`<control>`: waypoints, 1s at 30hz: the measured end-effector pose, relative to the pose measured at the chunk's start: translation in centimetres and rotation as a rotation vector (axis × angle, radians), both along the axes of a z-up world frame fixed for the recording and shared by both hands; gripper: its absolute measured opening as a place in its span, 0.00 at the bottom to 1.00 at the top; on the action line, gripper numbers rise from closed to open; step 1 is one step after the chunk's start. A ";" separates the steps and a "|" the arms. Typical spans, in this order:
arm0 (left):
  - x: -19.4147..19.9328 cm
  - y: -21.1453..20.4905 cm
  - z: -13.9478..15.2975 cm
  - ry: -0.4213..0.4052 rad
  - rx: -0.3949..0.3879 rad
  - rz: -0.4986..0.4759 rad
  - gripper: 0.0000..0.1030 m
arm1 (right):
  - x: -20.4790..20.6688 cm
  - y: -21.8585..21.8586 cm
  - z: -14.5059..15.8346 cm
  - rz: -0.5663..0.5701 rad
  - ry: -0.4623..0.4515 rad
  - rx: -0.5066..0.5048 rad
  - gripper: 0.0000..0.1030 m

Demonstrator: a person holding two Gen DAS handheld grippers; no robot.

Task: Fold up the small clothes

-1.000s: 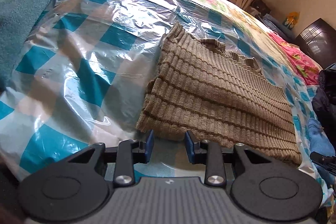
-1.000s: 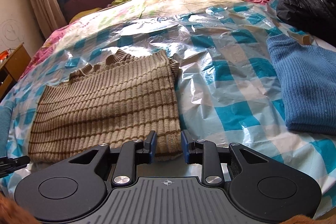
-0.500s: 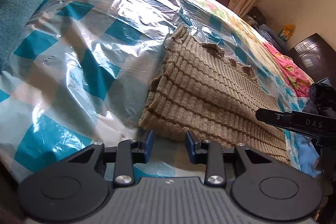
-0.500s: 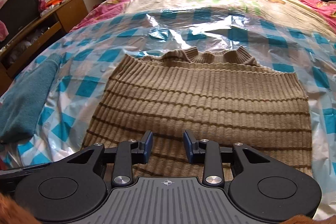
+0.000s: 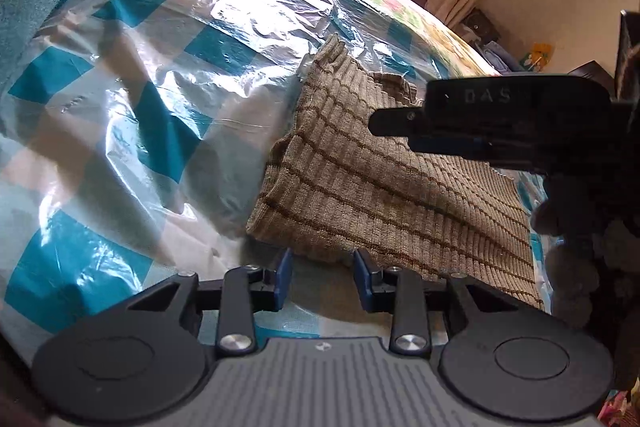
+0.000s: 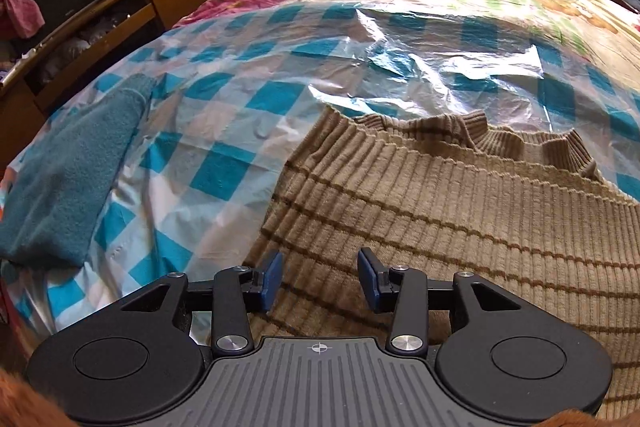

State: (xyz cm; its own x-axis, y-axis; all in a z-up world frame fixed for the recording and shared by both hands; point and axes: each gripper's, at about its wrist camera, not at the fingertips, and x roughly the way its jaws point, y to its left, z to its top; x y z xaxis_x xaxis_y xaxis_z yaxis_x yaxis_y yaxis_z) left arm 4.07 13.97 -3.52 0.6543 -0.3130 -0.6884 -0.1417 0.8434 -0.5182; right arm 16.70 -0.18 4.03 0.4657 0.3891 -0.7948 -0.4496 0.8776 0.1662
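Left gripper stands apart at the brown ribbed sweater's corner; right gripper, above it, is opening, nothing between.

The left tool points downward, its blue pads apart with nothing between them. The right tool tilts downward too, jaws opening, nothing gripped.

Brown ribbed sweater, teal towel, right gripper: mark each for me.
brown ribbed sweater [image 6: 460, 227]: right wrist view, middle of the striped body.
teal towel [image 6: 68, 187]: right wrist view, centre of the folded cloth at left.
right gripper [image 6: 319, 277]: right wrist view, gap between the blue pads, jaws opening over the sweater, nothing held.
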 end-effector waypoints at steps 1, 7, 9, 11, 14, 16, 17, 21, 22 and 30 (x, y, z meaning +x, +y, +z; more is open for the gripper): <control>0.0 0.0 0.0 -0.001 -0.004 -0.004 0.37 | 0.8 0.8 0.0 0.001 0.004 -0.003 0.45; 0.0 0.6 -0.1 -0.008 -0.043 -0.003 0.37 | 4.6 6.1 -1.1 0.008 -0.010 -0.139 0.53; -0.1 0.8 -0.1 -0.006 -0.053 0.006 0.37 | 5.8 7.6 -2.4 0.002 0.020 -0.211 0.53; 0.0 1.0 -0.2 -0.006 -0.056 0.013 0.37 | 6.6 8.8 -3.9 0.001 0.053 -0.280 0.57; 0.0 1.2 -0.2 -0.013 -0.060 0.015 0.38 | 6.7 9.6 -5.4 0.013 0.036 -0.349 0.62; 0.0 1.1 -0.1 -0.018 -0.056 0.013 0.38 | 6.6 9.4 -5.6 0.013 0.032 -0.351 0.58; -0.2 1.1 0.0 -0.020 -0.054 0.011 0.38 | 6.6 9.4 -5.6 0.019 0.028 -0.360 0.54; -0.4 0.8 0.1 -0.016 -0.033 0.013 0.42 | 7.0 8.4 -4.8 0.033 0.039 -0.359 0.29; -0.5 0.7 0.2 -0.019 -0.025 0.017 0.43 | 7.1 8.0 -4.4 0.031 0.047 -0.340 0.25; -1.0 0.5 0.8 -0.057 0.046 0.067 0.59 | 6.1 3.4 -0.5 0.017 0.037 -0.164 0.18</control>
State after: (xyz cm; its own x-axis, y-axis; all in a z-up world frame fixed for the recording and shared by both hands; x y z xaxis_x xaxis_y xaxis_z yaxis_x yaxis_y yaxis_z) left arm 3.11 14.43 -2.75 0.7115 -0.2360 -0.6619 -0.1700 0.8561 -0.4880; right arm 22.81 3.18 3.55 0.4293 0.2607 -0.8647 -0.4612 0.8865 0.0383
